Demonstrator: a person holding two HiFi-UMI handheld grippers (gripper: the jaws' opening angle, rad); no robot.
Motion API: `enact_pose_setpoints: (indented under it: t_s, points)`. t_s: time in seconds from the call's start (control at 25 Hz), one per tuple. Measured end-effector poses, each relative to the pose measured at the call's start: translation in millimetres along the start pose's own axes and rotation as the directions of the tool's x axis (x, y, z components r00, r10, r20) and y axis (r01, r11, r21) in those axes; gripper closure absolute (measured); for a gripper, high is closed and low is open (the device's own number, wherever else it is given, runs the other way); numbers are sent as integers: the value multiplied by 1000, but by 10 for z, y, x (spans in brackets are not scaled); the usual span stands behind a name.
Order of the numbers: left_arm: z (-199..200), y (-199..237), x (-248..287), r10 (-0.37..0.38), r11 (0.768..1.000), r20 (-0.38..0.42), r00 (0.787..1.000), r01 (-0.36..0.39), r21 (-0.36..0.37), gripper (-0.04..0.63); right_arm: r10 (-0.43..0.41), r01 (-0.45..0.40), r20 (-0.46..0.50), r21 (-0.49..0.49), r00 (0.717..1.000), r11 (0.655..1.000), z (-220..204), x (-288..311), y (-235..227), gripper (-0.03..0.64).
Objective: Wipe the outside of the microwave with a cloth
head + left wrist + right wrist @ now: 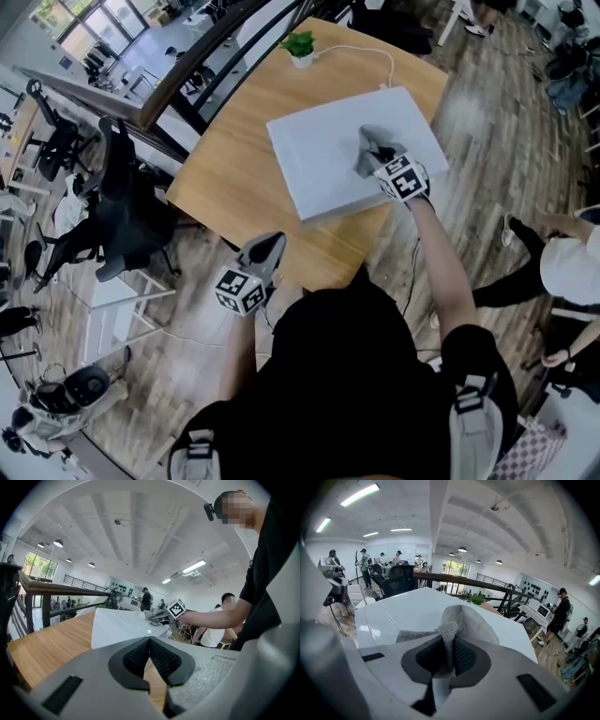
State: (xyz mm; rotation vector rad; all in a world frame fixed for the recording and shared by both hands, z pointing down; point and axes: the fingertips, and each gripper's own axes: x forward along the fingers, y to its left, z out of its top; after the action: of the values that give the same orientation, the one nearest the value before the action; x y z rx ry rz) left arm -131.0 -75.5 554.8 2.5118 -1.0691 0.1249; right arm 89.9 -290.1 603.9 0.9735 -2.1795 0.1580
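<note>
Right gripper view shows the right gripper [449, 645] clamped on a grey cloth [469, 620], a fold pinched between its jaws and the rest bunched on the white top of the microwave [393, 613]. In the head view the microwave sits toward the far right of the wooden table [230, 178], with a small green plant [299, 44] beyond it. The left gripper [272, 246] hangs by the table's near edge, jaws together on nothing; it's hard to say if it touches the wood.
</note>
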Motion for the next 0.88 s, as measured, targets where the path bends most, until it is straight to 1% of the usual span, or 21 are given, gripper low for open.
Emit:
enact_pose_setpoints:
  t_s: [0.36, 0.64, 0.88]
  points:
    - [-101, 73, -167, -55, 998, -14, 998, 55, 10, 594, -15, 15, 7, -10, 1000, 1000, 165, 86, 429, 591]
    - [-120, 208, -308, -61, 998, -13, 998, 61, 12, 594, 3, -2, 14, -29, 1000, 1000, 321, 201, 741, 591]
    - [-142, 287, -442, -66, 998, -9, 998, 67, 11, 594, 35, -34, 14, -60, 999, 998, 480, 294, 1076, 591]
